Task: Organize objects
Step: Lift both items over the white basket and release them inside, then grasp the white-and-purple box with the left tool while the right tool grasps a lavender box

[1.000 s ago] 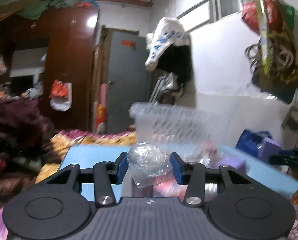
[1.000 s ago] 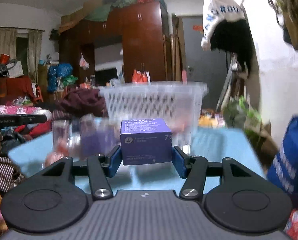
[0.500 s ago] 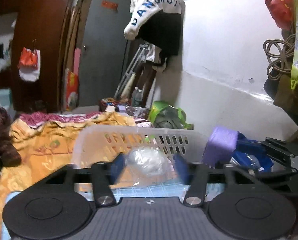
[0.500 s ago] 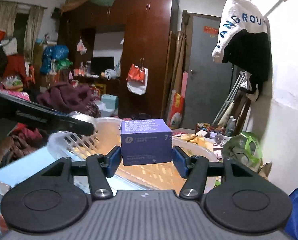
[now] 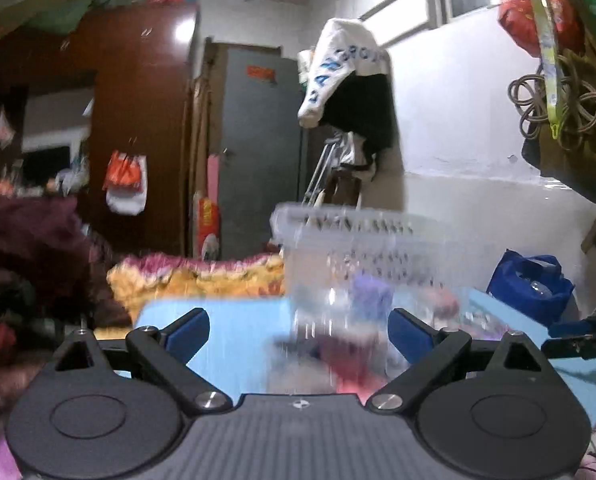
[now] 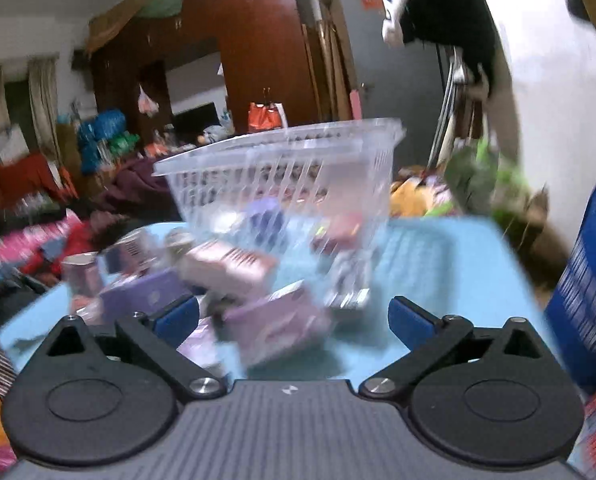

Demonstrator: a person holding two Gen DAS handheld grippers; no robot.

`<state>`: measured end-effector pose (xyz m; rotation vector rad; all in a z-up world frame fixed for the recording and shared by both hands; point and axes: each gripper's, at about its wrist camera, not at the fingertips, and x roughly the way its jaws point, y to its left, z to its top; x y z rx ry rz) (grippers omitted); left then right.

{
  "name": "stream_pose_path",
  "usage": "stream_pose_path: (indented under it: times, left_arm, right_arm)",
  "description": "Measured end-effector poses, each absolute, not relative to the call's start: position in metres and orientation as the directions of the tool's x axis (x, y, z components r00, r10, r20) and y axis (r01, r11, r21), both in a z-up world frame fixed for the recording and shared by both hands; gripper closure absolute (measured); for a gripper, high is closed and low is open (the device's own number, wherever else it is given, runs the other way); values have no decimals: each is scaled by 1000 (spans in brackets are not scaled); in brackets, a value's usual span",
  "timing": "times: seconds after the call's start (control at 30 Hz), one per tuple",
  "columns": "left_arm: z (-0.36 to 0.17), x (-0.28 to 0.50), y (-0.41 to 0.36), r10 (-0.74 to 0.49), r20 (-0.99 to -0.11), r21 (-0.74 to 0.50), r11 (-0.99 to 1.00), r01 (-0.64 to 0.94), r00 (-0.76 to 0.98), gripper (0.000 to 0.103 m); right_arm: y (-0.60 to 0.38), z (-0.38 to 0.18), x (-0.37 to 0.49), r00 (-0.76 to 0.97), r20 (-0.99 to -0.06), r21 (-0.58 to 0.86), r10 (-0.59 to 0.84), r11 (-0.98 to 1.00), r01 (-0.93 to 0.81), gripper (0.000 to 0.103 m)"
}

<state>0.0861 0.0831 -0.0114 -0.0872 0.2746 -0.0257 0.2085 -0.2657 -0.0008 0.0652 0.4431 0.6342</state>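
Observation:
A clear plastic basket [image 5: 362, 236] [image 6: 290, 172] stands on the light blue table [image 5: 234, 328] [image 6: 430, 256]; a purple box [image 5: 370, 292] [image 6: 264, 212] shows blurred through its wall. My left gripper [image 5: 298, 332] is open and empty, a little short of the basket. My right gripper [image 6: 294, 318] is open and empty, low over several pink and purple boxes [image 6: 226, 268] lying on the table in front of the basket. Both views are blurred by motion.
A blue bag [image 5: 532, 284] [image 6: 590, 280] sits at the table's right side by the white wall. Clothes and an orange blanket [image 5: 194, 276] lie beyond the table. My right gripper's body [image 5: 578, 340] shows at the left wrist view's right edge.
Both grippers have opened and pulled back and down from over the basket. The clear plastic bag left the left gripper; the purple box left the right one.

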Motion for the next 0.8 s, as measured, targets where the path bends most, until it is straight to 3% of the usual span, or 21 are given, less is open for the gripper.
stream_pose_path:
  times: [0.1,0.2,0.47,0.53,0.8]
  left_arm:
    - [-29,77,92,-40,-291,-160,987,-8,956,6]
    - [-35,85,88,-56,-317,-155,988,7,947,6]
    - [-47,102,85,-53,-347,-121,993,12,936,6]
    - [-53,100,85,-54,-354,-132,991,8,934,7]
    - [-50,106,73,-35,-372,-50,999,18,928,7]
  right_arm:
    - [-259,-5,209,715,-380,166,587,803,-572,0]
    - [-245,-2,210,724,-405,76,558,810,-582,0]
    - [-235,-14,219,712,-426,40,559,797,-602,15]
    - [-236,-16,219,700,-430,40,569,787,-615,24]
    - [-228,-14,221,699,-459,-11,548,783,-622,23]
